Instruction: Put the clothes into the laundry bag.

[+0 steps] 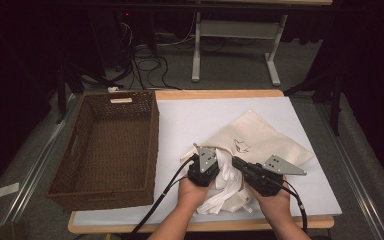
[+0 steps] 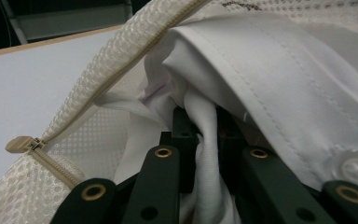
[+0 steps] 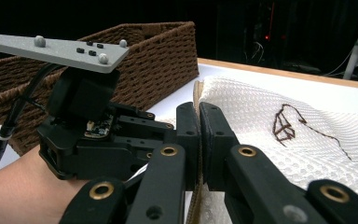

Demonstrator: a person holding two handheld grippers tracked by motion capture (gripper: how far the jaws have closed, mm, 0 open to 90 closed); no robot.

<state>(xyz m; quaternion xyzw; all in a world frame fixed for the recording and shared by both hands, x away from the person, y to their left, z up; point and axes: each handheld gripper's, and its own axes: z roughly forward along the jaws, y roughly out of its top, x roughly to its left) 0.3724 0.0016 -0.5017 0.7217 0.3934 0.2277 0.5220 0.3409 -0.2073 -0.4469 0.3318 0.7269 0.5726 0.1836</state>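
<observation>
A cream mesh bag (image 1: 262, 134) with a small dark logo lies on the white table cover, its zipped mouth toward me. A white shirt (image 1: 226, 189) spills out of that mouth toward the front edge. My left gripper (image 1: 214, 161) is at the mouth, shut on a fold of the shirt (image 2: 279, 79) just under the bag's zipper edge (image 2: 121, 65). Close beside it on the right, my right gripper (image 1: 236, 161) is shut on the bag's mouth edge (image 3: 196, 93); mesh (image 3: 270, 116) spreads beyond its jaws.
A brown wicker basket (image 1: 153, 131) with nothing in it stands at the table's left, right beside the bag; it rises behind the left hand in the right gripper view (image 3: 158, 60). Bare white cover (image 1: 190, 112) lies behind the bag. Desk legs and cables stand beyond the table.
</observation>
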